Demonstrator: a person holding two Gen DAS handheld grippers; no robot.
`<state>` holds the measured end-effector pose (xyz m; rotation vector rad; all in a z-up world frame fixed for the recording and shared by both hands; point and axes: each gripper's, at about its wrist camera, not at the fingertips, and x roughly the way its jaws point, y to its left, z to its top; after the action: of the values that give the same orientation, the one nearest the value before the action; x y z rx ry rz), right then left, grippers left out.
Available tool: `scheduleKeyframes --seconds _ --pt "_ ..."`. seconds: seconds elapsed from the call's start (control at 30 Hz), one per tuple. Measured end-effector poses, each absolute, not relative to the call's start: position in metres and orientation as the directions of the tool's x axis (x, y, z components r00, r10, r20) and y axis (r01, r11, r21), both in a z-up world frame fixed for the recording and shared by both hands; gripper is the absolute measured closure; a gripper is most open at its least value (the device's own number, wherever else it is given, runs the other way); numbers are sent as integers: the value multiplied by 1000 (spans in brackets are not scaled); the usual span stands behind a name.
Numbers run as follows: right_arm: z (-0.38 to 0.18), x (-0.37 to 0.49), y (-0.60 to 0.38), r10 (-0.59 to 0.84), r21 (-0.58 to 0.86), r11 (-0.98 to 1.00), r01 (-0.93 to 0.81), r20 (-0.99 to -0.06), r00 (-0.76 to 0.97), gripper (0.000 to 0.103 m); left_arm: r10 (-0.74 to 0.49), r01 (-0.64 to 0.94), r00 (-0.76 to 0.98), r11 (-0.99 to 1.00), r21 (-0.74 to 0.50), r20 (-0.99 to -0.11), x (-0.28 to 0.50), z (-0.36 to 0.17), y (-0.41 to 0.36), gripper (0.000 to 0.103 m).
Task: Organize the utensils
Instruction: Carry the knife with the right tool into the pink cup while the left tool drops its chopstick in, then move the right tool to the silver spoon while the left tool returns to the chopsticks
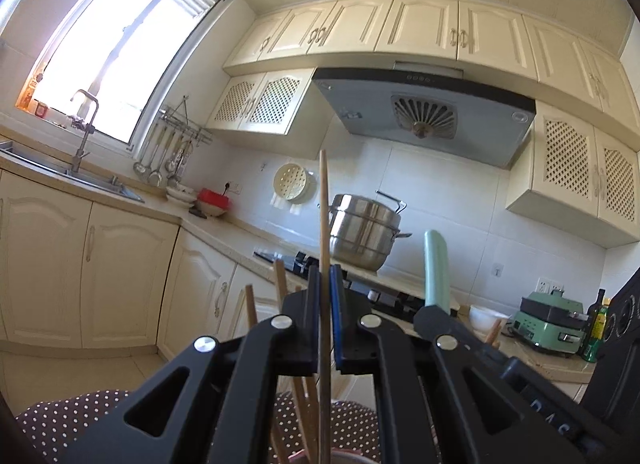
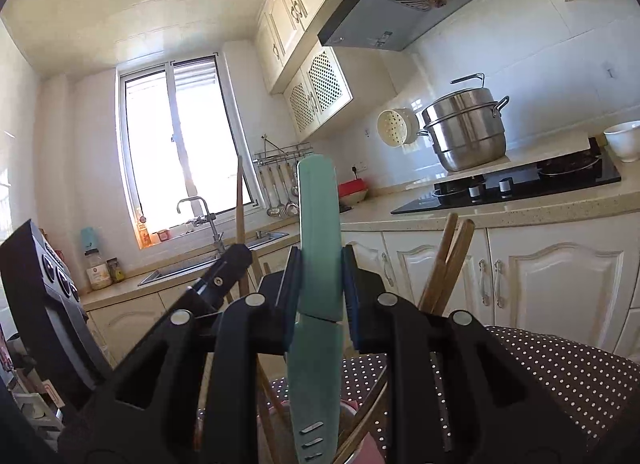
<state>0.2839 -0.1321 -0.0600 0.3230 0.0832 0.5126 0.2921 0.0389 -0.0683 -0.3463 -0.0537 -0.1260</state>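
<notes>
Both tongs loaded: left tongs (image 1: 325,284) clamp one chopstick (image 1: 324,199), right tongs (image 2: 320,272) clamp green knife (image 2: 318,232), both upright for dropping into the holder.

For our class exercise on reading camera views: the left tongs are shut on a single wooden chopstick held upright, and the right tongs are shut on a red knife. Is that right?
Not quite. The knife in the right tongs is pale green, not red, as the right wrist view shows. The rest stands: the left tongs are shut on a single upright wooden chopstick.
</notes>
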Motion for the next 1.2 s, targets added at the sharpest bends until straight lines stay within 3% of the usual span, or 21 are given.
scheduleKeyframes --seconds 0.4,0.53,0.63,0.73,1.2 --pt "-68 283 -125 494 312 832 -458 -44 868 82 -82 76 997 959 -273 -9 276 -71 43 96" --pt "-67 276 -126 492 304 837 -455 -54 869 82 -74 64 997 957 -281 -25 265 -71 48 80" --pt "-65 270 -125 489 293 842 -453 -62 870 82 -72 60 997 962 -268 -38 255 -70 49 78" --pt "-63 263 -125 489 284 845 -453 -67 870 82 -74 60 996 966 -250 -47 245 -68 49 68" --pt "-46 229 -126 475 240 863 -445 -82 876 82 -81 58 993 967 -247 -85 208 -54 55 56"
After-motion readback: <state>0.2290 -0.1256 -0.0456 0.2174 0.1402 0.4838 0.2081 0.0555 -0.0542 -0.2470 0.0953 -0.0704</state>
